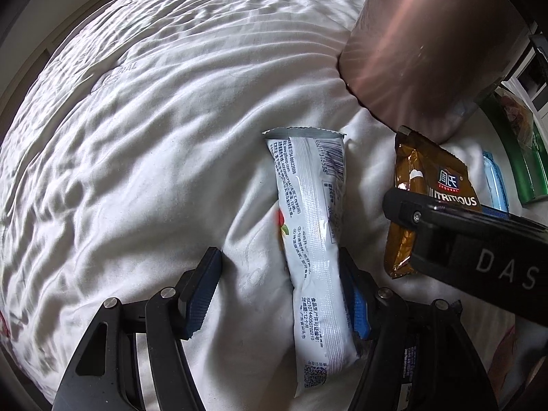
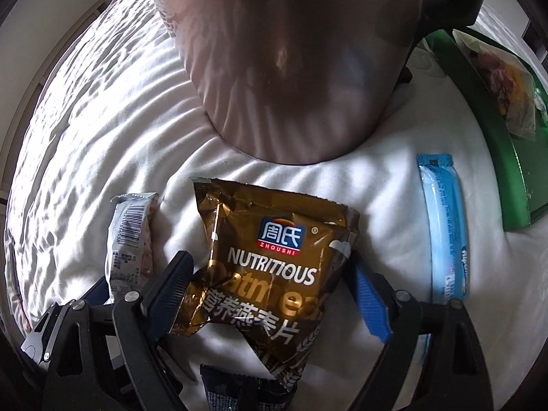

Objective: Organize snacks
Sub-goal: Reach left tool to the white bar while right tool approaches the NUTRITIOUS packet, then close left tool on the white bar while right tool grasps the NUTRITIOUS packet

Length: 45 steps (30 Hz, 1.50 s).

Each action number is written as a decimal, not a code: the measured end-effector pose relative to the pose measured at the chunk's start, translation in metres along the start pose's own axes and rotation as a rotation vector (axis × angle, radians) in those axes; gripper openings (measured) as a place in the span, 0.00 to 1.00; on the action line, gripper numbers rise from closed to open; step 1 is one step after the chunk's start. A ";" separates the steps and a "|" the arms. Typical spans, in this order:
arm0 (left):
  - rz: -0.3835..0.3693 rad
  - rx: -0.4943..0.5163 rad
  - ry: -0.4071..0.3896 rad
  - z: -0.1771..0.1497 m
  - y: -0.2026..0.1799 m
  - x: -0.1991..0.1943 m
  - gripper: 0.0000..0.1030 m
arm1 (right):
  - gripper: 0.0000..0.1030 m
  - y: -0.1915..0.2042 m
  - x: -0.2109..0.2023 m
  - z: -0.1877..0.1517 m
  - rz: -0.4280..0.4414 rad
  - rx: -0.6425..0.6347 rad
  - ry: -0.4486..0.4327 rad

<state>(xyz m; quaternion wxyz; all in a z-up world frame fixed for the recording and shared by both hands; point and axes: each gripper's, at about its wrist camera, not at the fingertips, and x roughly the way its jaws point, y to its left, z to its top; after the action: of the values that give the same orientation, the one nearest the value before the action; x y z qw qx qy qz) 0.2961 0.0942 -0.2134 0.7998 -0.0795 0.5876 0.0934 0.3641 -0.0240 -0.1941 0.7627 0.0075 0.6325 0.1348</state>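
Surface: rumpled white bedsheet [image 1: 154, 120], copper-coloured pot [image 2: 291, 68] standing on it.
Left gripper [image 1: 279, 294]: jaws spread around white snack bar [image 1: 313, 239], which lies on the sheet against the right finger.
Right gripper [image 2: 274, 294]: jaws open, straddling brown oatmeal packet [image 2: 274, 260].
Right side: blue wafer pack [image 2: 445, 229], then green tray [image 2: 493, 130] holding a clear bag.

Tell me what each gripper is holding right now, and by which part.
Nothing is gripped. The open left gripper straddles the white snack bar near its lower half; the open right gripper straddles the brown oatmeal packet at mid-body.
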 end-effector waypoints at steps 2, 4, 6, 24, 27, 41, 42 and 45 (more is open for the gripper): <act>0.000 -0.011 0.008 0.002 -0.001 0.003 0.59 | 1.00 0.002 0.002 0.001 -0.010 -0.011 -0.001; -0.004 -0.019 0.013 0.003 -0.002 0.005 0.55 | 1.00 0.004 0.005 0.002 -0.019 -0.018 0.002; -0.017 -0.018 0.022 0.006 -0.001 0.008 0.49 | 1.00 0.008 0.008 0.003 -0.026 -0.032 0.003; -0.074 -0.059 0.035 0.017 0.017 0.000 0.20 | 0.38 -0.015 -0.019 -0.015 0.034 -0.137 -0.042; -0.066 -0.063 0.035 0.013 0.013 -0.005 0.20 | 0.33 -0.017 -0.026 -0.019 0.048 -0.155 -0.050; -0.015 -0.044 -0.051 0.000 -0.002 -0.049 0.19 | 0.18 -0.027 -0.072 -0.039 0.113 -0.202 -0.134; -0.013 -0.046 -0.060 0.000 -0.004 -0.053 0.19 | 0.18 -0.028 -0.077 -0.040 0.118 -0.205 -0.142; -0.008 -0.052 -0.087 -0.005 -0.003 -0.067 0.19 | 0.18 -0.030 -0.091 -0.042 0.132 -0.211 -0.167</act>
<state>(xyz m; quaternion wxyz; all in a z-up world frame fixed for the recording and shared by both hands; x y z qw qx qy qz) 0.2730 0.0862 -0.1512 0.8226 -0.0985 0.5493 0.1091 0.3150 -0.0794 -0.1205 0.7987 -0.0202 0.5473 0.2492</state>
